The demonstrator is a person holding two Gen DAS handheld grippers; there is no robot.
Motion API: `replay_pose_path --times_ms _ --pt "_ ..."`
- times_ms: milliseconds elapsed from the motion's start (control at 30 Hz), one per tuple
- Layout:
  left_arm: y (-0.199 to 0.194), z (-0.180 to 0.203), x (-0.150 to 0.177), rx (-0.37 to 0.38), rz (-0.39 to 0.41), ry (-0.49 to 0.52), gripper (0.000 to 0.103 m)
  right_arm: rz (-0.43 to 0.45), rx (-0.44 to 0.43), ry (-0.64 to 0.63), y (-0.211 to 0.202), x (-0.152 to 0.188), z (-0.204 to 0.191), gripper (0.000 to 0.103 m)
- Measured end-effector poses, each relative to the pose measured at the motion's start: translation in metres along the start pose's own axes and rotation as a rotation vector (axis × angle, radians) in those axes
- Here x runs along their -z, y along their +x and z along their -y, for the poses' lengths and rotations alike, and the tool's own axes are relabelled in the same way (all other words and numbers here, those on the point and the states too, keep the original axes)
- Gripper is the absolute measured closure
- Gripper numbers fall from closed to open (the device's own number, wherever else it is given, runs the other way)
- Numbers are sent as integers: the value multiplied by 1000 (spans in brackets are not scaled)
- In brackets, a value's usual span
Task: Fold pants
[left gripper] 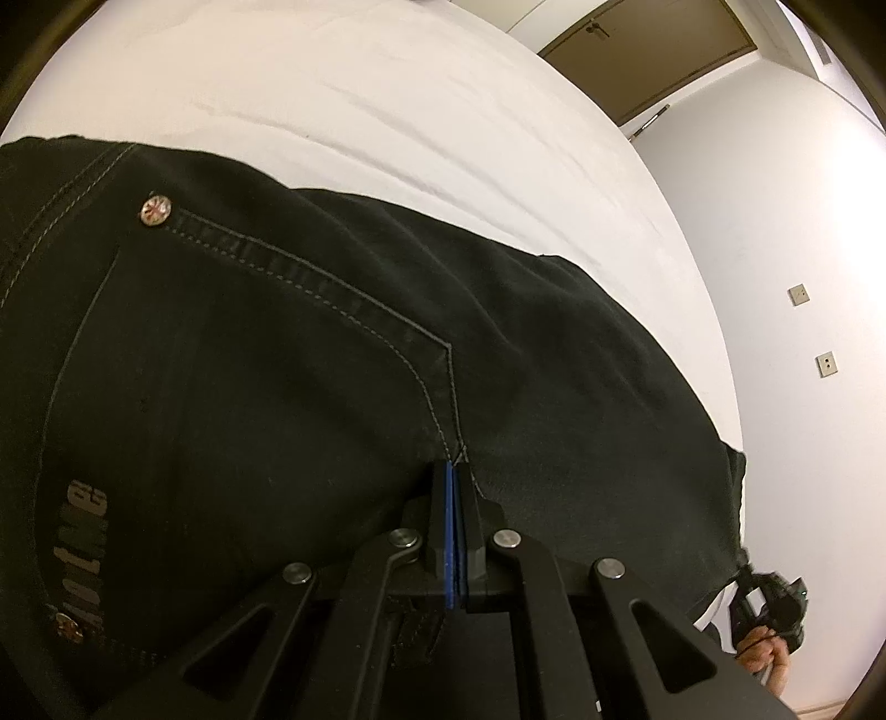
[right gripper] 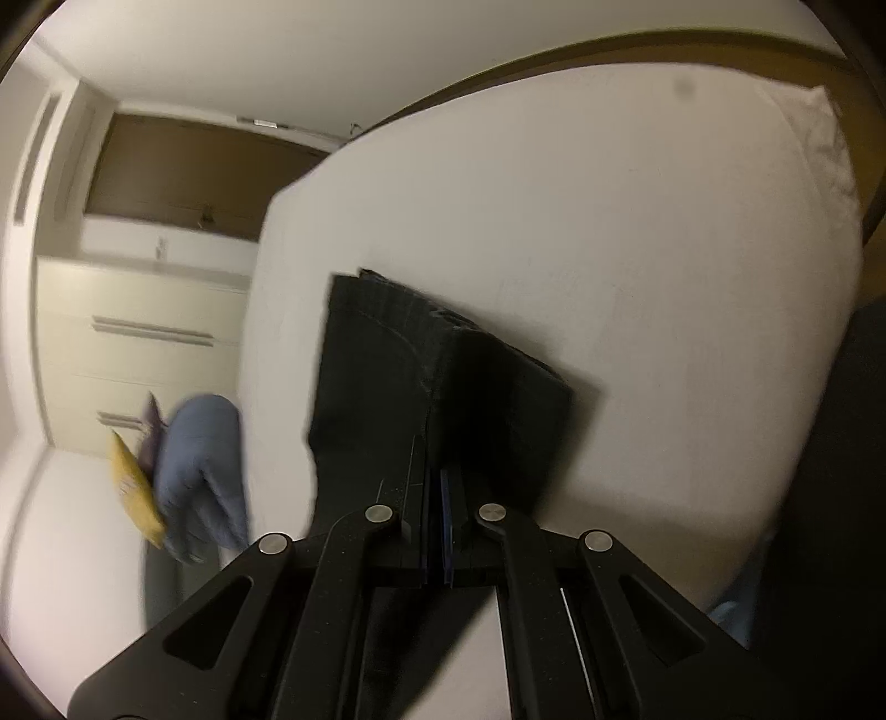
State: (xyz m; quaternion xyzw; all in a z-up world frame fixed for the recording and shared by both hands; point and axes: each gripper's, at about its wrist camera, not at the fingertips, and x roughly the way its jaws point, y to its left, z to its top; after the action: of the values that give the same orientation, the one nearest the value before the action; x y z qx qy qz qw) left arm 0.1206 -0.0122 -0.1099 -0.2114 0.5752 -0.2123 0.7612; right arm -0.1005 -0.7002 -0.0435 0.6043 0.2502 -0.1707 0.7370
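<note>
Both grippers are clamped on the pants [left gripper: 310,354], one at each end, which looks like a carry-and-fold hold.

Left gripper [left gripper: 455,471]: jaws pressed together with black denim pinched between the blue pads, right at the seam corner where the pocket stitching runs down. The pocket, two rivets [left gripper: 156,209] and a lettered patch [left gripper: 83,531] sit left of that pinch point, so it is holding the waist/seat end. The fabric slopes away from the jaws with broad soft ridges, so I judge it partly lifted, not lying flat.

Right gripper [right gripper: 434,476]: jaws closed to a thin slit, and the dark cloth [right gripper: 421,387] rises straight out of them. Stacked layered edges show at the far end of that cloth, so this is likely the leg end, already doubled. The view is motion-blurred, so I can't tell how many layers are in the bite.

In the left wrist view the other gripper shows past the far right edge of the pants, in the person's hand [left gripper: 767,653], well apart from the left pinch. That spread keeps the cloth taut enough to lay down cleanly.

Surface: a white bed sheet [left gripper: 332,99], lightly creased, lies under and beyond the pants.

Room, relative to the bed:
- brown door [left gripper: 648,50] past its far edge
- wall plates [left gripper: 798,294] on the white wall beside it
- pale drawer unit [right gripper: 138,332] off the side
- blue folded cloth [right gripper: 202,471] and a yellow item [right gripper: 133,487] hang or rest just off the bed edge, can't tell on what.
</note>
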Motion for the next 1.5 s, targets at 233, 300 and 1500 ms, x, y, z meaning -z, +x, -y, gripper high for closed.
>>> replay_pose_path --times_ms 233,300,1500 --pt "0 -1 -1 5 -7 5 98 -35 54 -13 -14 0 12 98" --pt "-1 0 -2 -2 -8 14 98 15 110 -49 -28 -8 6 95" --pt "-7 9 6 -106 -24 134 98 -501 -66 4 60 158 -17 102"
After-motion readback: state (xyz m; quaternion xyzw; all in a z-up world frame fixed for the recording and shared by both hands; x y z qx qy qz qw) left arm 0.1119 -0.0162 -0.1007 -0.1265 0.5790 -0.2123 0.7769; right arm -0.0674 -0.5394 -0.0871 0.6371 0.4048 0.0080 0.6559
